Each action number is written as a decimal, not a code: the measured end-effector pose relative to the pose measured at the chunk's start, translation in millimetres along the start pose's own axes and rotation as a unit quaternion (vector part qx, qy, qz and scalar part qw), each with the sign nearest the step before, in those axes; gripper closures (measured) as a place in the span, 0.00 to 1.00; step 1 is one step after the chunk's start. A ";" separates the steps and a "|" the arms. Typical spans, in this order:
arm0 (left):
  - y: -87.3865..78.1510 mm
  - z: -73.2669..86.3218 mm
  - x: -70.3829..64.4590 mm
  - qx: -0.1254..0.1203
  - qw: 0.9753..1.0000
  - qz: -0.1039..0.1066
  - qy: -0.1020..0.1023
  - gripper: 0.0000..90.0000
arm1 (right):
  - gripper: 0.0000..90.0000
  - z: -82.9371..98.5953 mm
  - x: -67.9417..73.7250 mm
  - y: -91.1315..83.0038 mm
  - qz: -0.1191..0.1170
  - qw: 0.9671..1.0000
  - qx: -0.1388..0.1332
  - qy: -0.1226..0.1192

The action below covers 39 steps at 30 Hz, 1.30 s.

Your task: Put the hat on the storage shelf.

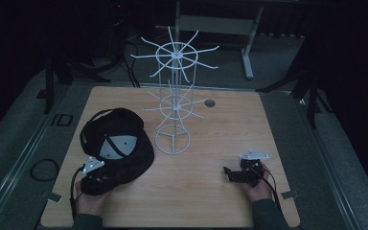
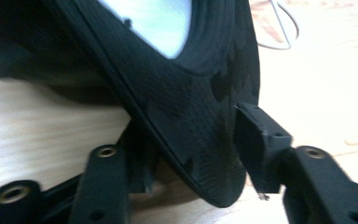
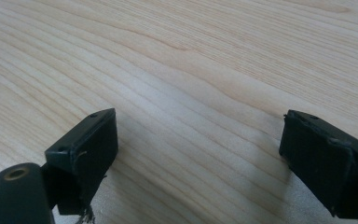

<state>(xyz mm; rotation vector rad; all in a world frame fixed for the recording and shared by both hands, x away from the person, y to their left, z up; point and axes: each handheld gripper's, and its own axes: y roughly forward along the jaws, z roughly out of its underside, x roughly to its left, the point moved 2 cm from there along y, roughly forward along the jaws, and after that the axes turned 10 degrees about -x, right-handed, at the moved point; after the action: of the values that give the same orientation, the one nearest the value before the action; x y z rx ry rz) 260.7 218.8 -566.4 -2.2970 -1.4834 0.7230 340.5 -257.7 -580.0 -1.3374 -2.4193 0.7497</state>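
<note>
A black cap (image 1: 117, 143) lies upside down on the left of the wooden table (image 1: 211, 143), its white lining facing up. My left gripper (image 1: 96, 179) is at the cap's near edge. In the left gripper view the cap's brim (image 2: 186, 126) runs slantwise between the jaws, with one pad (image 2: 256, 144) against its upper face and the other under it. A white wire rack (image 1: 173, 100) with hook arms stands upright mid-table, just right of the cap. My right gripper (image 1: 237, 175) rests low at the front right, and in its own view the right gripper (image 3: 198, 149) is open over bare wood.
A small round grommet (image 1: 209, 103) sits in the table behind the rack. A cable loop (image 1: 44, 169) lies on the floor to the left. Dark stands and a desk frame (image 1: 247, 43) are beyond the far edge.
</note>
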 end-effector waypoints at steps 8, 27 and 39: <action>17.4 -4.9 -4.0 0.016 1.000 0.016 -0.004 0.53 | 0.13 0.0 0.0 0.0 0.000 1.000 0.000 0.000; 0.5 -24.2 3.0 -0.015 0.998 0.056 -0.035 0.84 | 0.13 0.0 0.0 0.0 0.000 1.000 0.000 0.000; -11.2 -36.0 5.6 -0.032 0.998 0.037 -0.031 0.96 | 0.13 0.0 0.0 0.0 0.000 1.000 0.000 0.000</action>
<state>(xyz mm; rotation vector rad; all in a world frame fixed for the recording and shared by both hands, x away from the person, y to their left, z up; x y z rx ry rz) 274.5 228.9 -532.4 -2.4103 -1.4747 0.7849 340.5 -257.7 -580.0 -1.3375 -2.4190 0.7497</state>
